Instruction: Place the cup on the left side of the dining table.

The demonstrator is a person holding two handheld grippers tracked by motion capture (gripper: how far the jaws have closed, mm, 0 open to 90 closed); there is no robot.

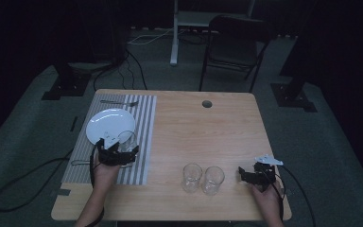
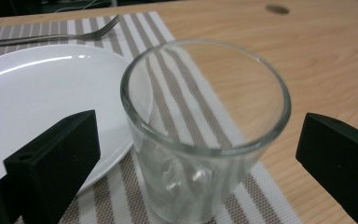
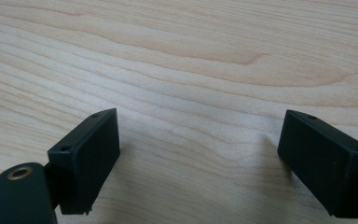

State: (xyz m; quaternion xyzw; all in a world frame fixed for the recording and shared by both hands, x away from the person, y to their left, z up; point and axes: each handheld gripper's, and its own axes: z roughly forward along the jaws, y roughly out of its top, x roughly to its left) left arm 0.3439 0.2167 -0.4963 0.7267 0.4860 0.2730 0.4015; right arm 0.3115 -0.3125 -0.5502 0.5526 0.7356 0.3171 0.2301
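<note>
L gripper (image 1: 123, 150), left-centre of high view: jaws wide, either side of a glass (image 2: 204, 126), not touching it. Glass upright on striped mat (image 2: 186, 98), just beside white plate (image 2: 37, 93); fork (image 2: 51, 37) at top left. R gripper (image 1: 246, 174), lower right: jaws wide over bare table (image 3: 191, 56). 2 glasses (image 1: 202, 178) bottom centre.

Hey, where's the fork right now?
In the high view the fork lies at the table's far left, across the far end of the striped placemat, just beyond the white plate.
</note>
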